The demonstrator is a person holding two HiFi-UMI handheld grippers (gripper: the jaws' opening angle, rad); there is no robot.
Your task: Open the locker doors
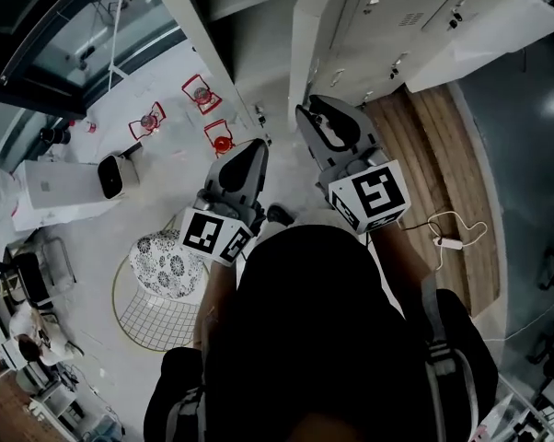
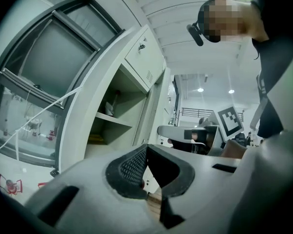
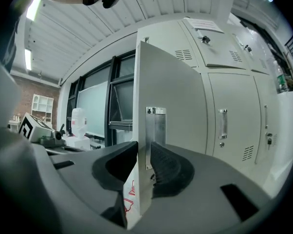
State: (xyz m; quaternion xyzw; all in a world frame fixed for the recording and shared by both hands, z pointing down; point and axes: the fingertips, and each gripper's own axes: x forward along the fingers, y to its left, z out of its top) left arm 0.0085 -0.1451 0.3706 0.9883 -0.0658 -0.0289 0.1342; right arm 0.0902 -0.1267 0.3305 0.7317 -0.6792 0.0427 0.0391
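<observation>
A row of pale grey lockers (image 1: pixel 397 26) stands ahead, and one tall door (image 1: pixel 305 35) hangs open, edge toward me. In the right gripper view that door (image 3: pixel 166 96) runs between the jaws at its metal handle plate (image 3: pixel 155 130), and my right gripper (image 3: pixel 142 167) is shut on the door's edge. My left gripper (image 1: pixel 257 145) is held left of the door with its tips together and nothing in it. The left gripper view shows the opened compartment with its shelf (image 2: pixel 112 118) and a shut upper door (image 2: pixel 144 57). The neighbouring locker doors (image 3: pixel 229 126) are shut.
A wire stool with a patterned cushion (image 1: pixel 167 265) stands low on the left beside a white box (image 1: pixel 51 191). Red wire stands (image 1: pixel 201 95) sit on the floor by the window wall. A cable with a plug strip (image 1: pixel 452 242) lies on the wooden strip (image 1: pixel 443 155).
</observation>
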